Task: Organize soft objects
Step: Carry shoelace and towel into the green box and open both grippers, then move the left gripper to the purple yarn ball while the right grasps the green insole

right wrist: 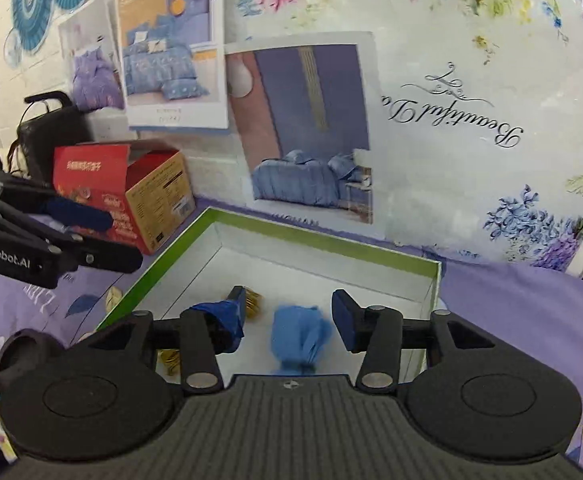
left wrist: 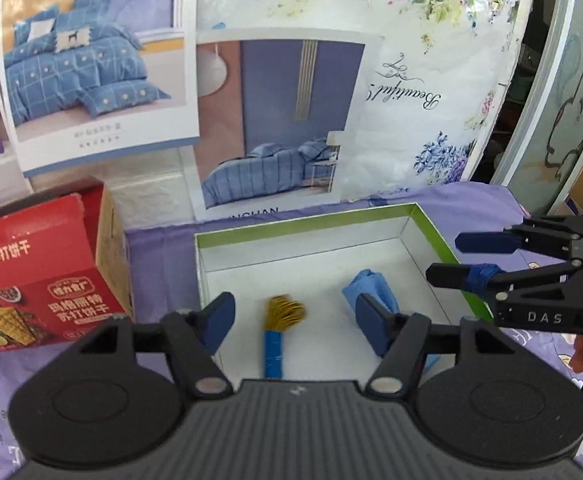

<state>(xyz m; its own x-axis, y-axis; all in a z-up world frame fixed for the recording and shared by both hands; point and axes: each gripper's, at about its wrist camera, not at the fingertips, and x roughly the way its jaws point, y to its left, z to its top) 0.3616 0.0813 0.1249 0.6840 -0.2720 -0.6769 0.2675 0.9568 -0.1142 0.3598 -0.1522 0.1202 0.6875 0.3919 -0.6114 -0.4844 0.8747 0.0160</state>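
Left gripper (left wrist: 297, 322) spread wide, empty, over the box's near edge; right gripper (right wrist: 287, 314) likewise parted, holding nothing. Between the fingers, inside the shallow green-rimmed white cardboard box (left wrist: 311, 222): crumpled blue cloth bundle (right wrist: 299, 338), and beside it, apart, a gold coiled tuft bound in blue tape (left wrist: 279, 330). Underneath, purple printed fabric (right wrist: 511, 312). Farther left, red glossy cracker carton (left wrist: 47, 268). Behind, floral plastic-wrapped bedding package (right wrist: 471, 100).
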